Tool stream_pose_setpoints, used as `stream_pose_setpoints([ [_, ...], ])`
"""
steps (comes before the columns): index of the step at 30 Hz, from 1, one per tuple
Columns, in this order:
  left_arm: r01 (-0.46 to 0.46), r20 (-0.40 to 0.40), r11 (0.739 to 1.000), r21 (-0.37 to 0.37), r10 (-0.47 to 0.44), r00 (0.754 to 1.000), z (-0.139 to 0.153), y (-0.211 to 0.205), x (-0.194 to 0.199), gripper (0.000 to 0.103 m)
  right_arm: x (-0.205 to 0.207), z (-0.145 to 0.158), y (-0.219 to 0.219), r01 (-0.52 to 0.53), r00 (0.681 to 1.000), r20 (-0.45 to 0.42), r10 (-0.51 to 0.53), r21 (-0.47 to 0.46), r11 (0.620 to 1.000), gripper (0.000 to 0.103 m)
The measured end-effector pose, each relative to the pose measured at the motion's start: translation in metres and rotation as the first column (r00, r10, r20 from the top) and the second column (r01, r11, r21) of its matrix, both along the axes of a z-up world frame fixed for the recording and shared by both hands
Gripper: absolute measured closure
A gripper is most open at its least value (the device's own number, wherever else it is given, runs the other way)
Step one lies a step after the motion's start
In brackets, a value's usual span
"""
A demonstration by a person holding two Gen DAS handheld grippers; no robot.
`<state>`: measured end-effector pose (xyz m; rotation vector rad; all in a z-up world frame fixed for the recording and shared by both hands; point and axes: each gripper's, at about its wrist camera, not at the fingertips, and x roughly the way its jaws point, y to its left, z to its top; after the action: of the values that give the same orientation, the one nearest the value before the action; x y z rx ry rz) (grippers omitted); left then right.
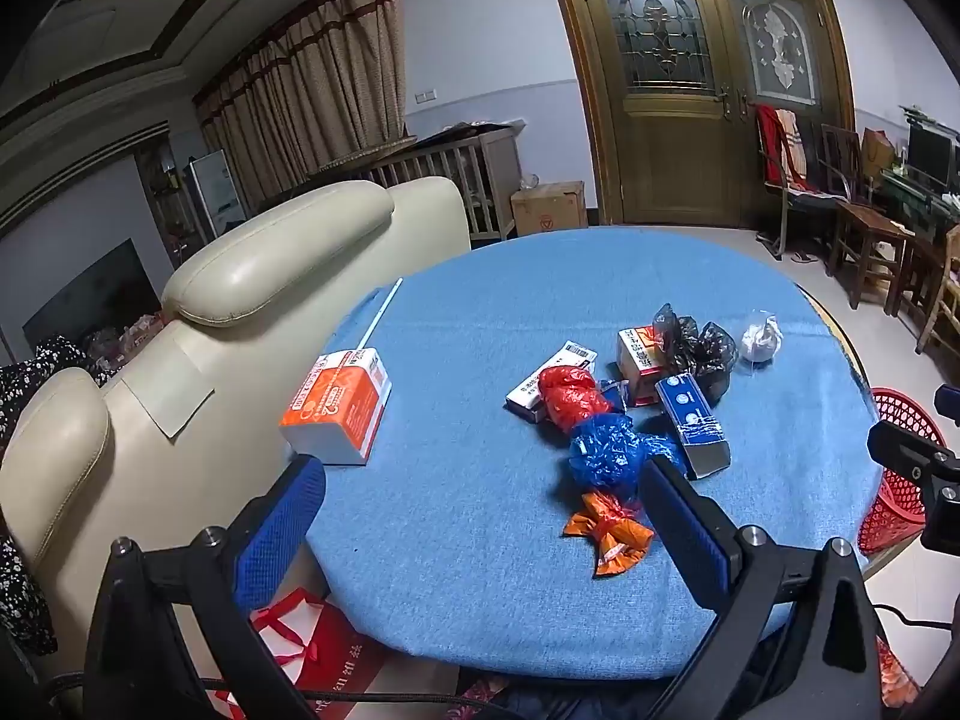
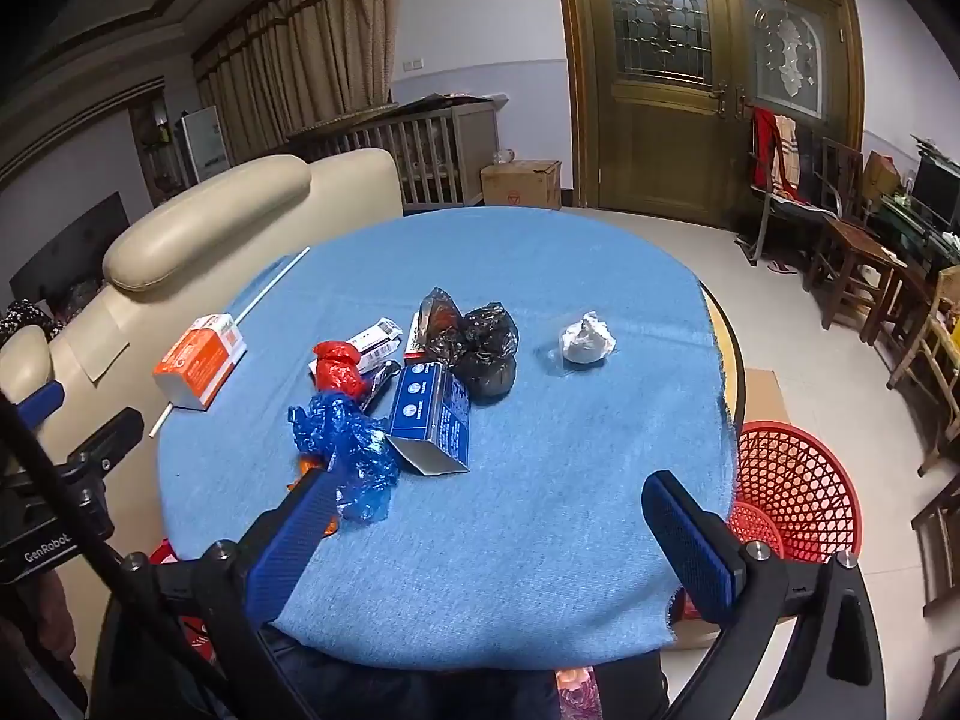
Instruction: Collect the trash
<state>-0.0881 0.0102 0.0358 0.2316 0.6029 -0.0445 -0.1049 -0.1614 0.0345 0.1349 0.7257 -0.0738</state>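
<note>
A round table [image 1: 600, 600] under a blue cloth held a loose heap of trash at its middle, with a red mesh basket [image 2: 798, 480] standing on the floor just off its right edge. The left gripper [image 1: 483, 516] hung over the near rim with its blue pads wide apart and nothing between them; the right gripper [image 2: 483, 528] hovered likewise, spread and empty, nearer the basket side.

The heap lay ahead of both, its long axis running from near to far. The orange wrapper [image 1: 609, 531] lay nearest, just inside the left gripper's right finger, so that hand looked the closer for a first pick. Behind it sat a crumpled blue bag [image 1: 606, 450], a red bag [image 1: 570, 399], a blue carton [image 1: 693, 423] with an open end, and black bags [image 1: 696, 348]. A white paper wad [image 2: 587, 339] lay apart to the right, an orange-and-white box [image 1: 339, 405] well apart at the left.
</note>
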Motion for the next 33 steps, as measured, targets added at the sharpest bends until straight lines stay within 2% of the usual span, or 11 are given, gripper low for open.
stream_pose_setpoints([
  [26,-0.009,-0.029,1.0,-0.001,0.009,1.0,-0.009,0.007,0.01,0.0,0.019,0.002,0.007,-0.013,1.0,-0.008,0.013,0.023,1.0,0.0],
  [33,-0.041,-0.129,0.998,-0.037,0.036,0.991,-0.035,0.017,0.034,0.0,0.055,-0.029,0.004,-0.041,0.996,-0.071,0.045,0.061,0.997,0.0],
])
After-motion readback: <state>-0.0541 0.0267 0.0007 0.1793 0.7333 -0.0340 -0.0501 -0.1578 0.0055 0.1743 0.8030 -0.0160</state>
